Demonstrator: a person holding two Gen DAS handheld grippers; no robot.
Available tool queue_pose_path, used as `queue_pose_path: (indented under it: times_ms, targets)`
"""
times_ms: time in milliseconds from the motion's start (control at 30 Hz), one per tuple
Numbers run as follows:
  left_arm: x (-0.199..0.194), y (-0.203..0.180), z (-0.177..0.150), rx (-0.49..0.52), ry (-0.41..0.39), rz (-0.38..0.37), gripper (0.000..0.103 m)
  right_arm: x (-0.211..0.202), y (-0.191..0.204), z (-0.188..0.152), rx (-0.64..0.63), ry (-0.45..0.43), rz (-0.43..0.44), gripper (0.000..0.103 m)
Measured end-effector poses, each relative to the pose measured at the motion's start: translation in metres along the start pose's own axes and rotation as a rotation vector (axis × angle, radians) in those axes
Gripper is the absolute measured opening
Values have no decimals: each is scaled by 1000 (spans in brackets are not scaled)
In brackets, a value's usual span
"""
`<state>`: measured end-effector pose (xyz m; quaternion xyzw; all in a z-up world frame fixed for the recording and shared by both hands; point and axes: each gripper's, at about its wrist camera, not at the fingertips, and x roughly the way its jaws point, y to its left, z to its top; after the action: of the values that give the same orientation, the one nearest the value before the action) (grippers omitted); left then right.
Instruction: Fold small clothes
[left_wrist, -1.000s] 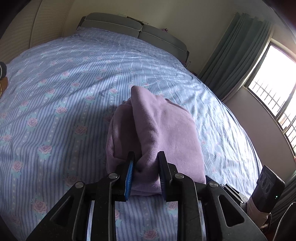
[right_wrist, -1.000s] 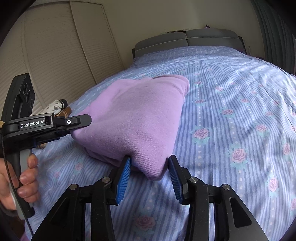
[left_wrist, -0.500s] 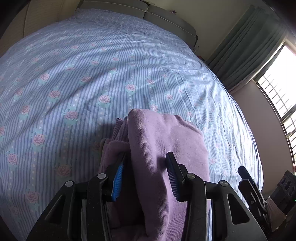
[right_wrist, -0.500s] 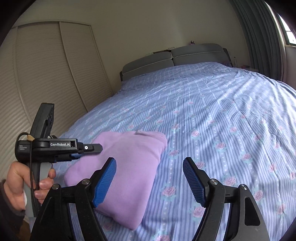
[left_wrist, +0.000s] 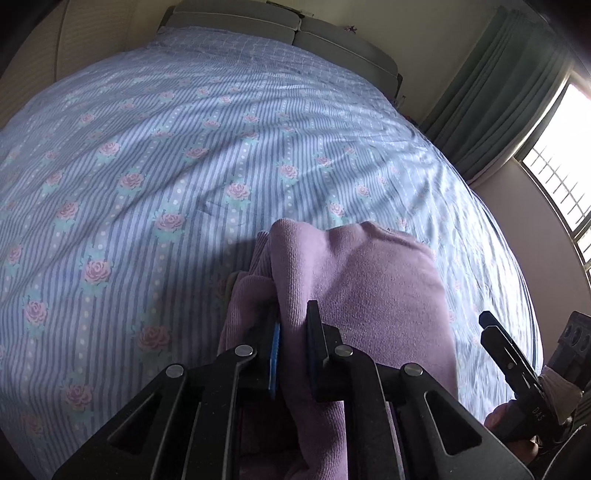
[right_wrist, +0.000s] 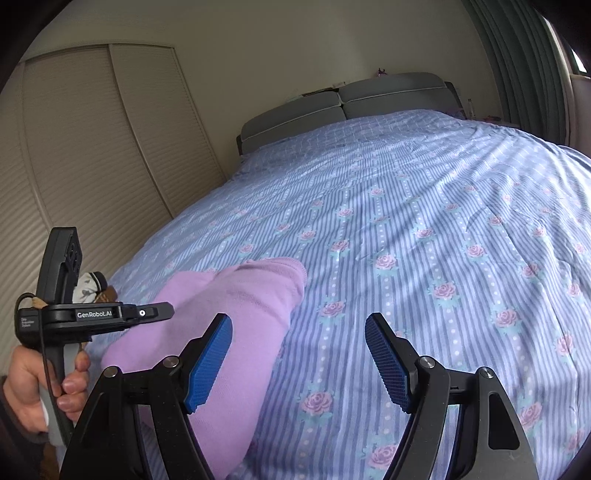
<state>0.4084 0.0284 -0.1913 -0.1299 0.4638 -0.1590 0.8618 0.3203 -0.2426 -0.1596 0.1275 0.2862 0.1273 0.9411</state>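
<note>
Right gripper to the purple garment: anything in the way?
Nothing visible. The right gripper is open above the bedspread, with the purple garment just beside its left finger. The left gripper is clamped on the garment.

The folded garment (left_wrist: 364, 291) is plain lilac, a finely ribbed knit, paler and pinker in the right wrist view (right_wrist: 236, 325) than in the left. Under it the bedspread (left_wrist: 155, 155) carries blue and white stripes, white dots, and pink roses on teal leaves in rows. At 12 o'clock the headboard (right_wrist: 369, 99) is grey with a thin pale piping. The curtain (left_wrist: 491, 96) at 2 o'clock is dull green. The slatted closet doors (right_wrist: 92, 147) at 10 o'clock are cream, like the wall. Both grippers are black; the right gripper (right_wrist: 299, 363) has bright blue textured pads, and the left gripper (left_wrist: 293, 345) shows a blue pad edge and white lettering on its side.
</note>
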Motion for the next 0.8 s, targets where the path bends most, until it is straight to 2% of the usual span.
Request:
queue_pose_path:
  times_ms: [200, 267, 333, 367, 400, 467, 533, 633, 800]
  targets:
    - [-6, -17, -4, 78, -47, 45, 15, 5, 6, -8, -35, 20, -36, 75]
    - [-10, -22, -4, 98, -58, 70, 25, 2, 7, -7, -30, 13, -39, 75]
    - [-17, -28, -6, 133, -77, 102, 44, 1, 5, -6, -22, 8, -38, 81]
    - [-21, -31, -8, 150, -87, 117, 46, 0, 5, -5, -16, 6, -39, 85]
    - [-24, -34, -10, 166, -94, 142, 50, -1, 5, -5, -8, 3, -40, 86]
    - [-33, -42, -14, 199, -127, 225, 62, -1, 5, -1, 3, 7, -42, 87]
    - [-44, -46, -19, 218, -166, 277, 68, -1, 8, 2, 0, 21, -38, 87]
    - [-56, -45, -27, 191, -182, 331, 77, -3, 12, 4, -8, 25, -31, 87]
    - [-65, -35, -42, 79, -173, 345, 83, -7, 19, 6, -18, 27, -32, 87]
